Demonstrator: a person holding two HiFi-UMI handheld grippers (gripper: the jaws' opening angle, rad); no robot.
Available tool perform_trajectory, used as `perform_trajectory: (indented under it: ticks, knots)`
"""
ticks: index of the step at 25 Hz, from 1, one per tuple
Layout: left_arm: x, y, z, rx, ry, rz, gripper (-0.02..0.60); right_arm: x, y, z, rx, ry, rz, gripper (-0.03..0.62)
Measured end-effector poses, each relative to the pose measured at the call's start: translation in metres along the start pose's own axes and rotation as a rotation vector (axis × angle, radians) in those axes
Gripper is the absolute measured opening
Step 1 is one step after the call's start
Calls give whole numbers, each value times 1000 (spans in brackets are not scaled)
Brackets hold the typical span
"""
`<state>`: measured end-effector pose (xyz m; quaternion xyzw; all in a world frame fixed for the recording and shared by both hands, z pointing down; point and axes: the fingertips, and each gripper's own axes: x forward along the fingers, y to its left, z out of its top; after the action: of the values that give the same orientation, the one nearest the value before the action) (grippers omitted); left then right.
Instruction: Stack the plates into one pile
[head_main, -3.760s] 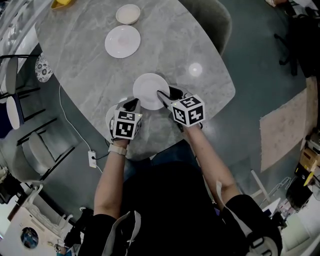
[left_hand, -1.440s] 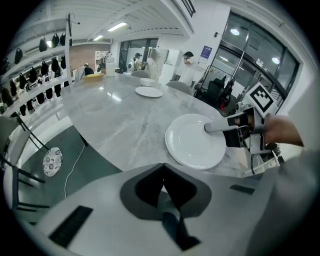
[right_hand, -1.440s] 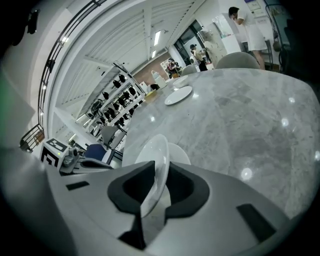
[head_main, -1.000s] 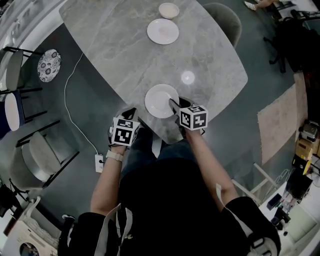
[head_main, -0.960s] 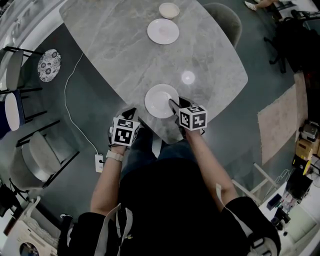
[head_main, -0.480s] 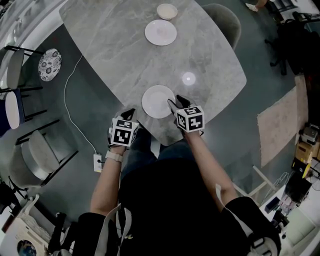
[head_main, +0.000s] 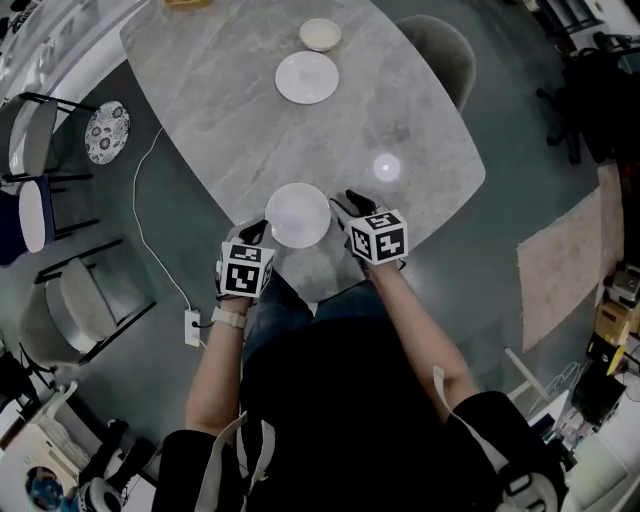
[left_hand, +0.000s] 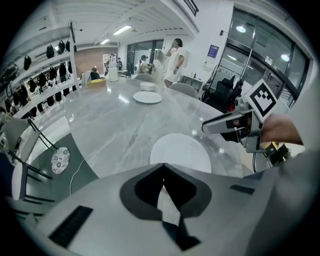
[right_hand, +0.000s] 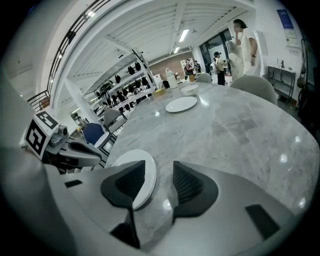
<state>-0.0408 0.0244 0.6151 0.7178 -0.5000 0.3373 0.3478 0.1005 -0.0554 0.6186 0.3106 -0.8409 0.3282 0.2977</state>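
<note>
**Risks**
- Near plate (head_main: 298, 215): it lies close to the near edge of the table (head_main: 420, 120), and we judge a sideways knock from either gripper could slide it over that edge.
- Right gripper (head_main: 351, 204): its jaws are spread and have just been opening. The plate's rim sits beside its left jaw, unpinched. We expect a bite on the rim alone could let the plate tip or slip on the carry.
- Left gripper (head_main: 257, 231): its jaws are pressed together with nothing between them, just left of the plate. Like this it can push but not take hold.
- The other pieces are well apart at the far side, so we expect a long carry.

**Count**
- Grippers: two.
- Flat white plates on the table: two, one near and one far (head_main: 307, 77).
- Small dish (head_main: 320, 34): one, just beyond the far plate.
- Patterned disc (head_main: 105, 131): one, off the table at left.
</note>
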Motion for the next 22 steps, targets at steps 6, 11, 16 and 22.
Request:
perform_trajectory:
  ticks: [6,11,16,22]
  knots:
    - [5,-12,25,-6,-16,60,9,-7,-18,20,12,-31,69,181]
    - [8,-14,56,-21,-41,85,9,-10,-35,40,23,-51,97,181]
    - [14,-7,81,2,-41,74,9,-9,-51,59,77,-86,84,181]
    - [33,15,116,62,-48,25,8,2,-74,88,102,-109,45,181]
